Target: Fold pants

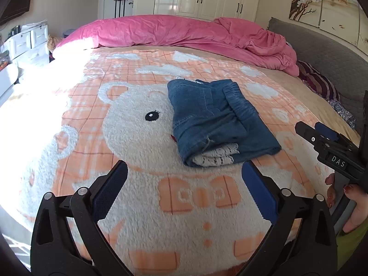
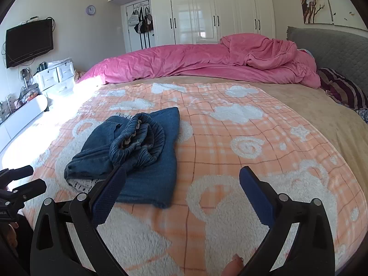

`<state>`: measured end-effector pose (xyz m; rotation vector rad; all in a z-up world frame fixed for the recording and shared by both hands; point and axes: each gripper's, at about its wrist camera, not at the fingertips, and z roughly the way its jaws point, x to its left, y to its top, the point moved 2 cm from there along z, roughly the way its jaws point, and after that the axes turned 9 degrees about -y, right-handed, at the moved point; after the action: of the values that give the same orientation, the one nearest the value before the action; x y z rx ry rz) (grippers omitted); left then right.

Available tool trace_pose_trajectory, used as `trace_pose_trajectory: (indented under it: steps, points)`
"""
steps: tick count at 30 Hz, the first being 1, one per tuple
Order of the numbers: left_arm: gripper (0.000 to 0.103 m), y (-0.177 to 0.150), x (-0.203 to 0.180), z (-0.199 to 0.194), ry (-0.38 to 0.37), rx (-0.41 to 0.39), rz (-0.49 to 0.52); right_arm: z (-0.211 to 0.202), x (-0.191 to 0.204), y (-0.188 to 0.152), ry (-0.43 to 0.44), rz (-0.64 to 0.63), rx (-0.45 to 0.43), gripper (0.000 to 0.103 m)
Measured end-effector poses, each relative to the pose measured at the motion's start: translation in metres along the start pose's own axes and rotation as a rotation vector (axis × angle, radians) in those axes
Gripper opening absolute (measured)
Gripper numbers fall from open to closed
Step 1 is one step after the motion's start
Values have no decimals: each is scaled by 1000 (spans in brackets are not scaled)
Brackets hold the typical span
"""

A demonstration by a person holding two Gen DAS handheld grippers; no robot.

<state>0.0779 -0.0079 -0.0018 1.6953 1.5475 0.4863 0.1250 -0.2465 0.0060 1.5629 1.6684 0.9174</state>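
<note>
The blue denim pants (image 1: pixel 216 119) lie folded into a compact bundle on the orange-and-white bear blanket (image 1: pixel 142 207), with a white patterned lining showing at the near edge. In the right wrist view the pants (image 2: pixel 138 151) sit left of centre, the gathered waistband on top. My left gripper (image 1: pixel 184 177) is open and empty, hovering just short of the pants' near edge. My right gripper (image 2: pixel 181 184) is open and empty, its left finger over the bundle's near right part. The right gripper also shows at the right edge of the left wrist view (image 1: pixel 322 138).
A rumpled pink duvet (image 1: pixel 184 34) lies across the far side of the bed. A grey headboard (image 1: pixel 333 59) and striped pillow (image 1: pixel 319 82) are at the right. White drawers (image 2: pixel 55 76), a wall TV (image 2: pixel 30 41) and wardrobes (image 2: pixel 218 7) stand beyond the bed.
</note>
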Motion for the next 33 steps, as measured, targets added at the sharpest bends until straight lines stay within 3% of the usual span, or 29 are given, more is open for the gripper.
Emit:
trace_pose_trajectory:
  steps: [19,33]
  points:
    - [93,-30,-33,-40,7,-18,31,-78,-2,-22,28,-9,-54,98]
    - [93,-50,-38,-56,7,-10,16,-107,4,-27,39,-28,-82,98]
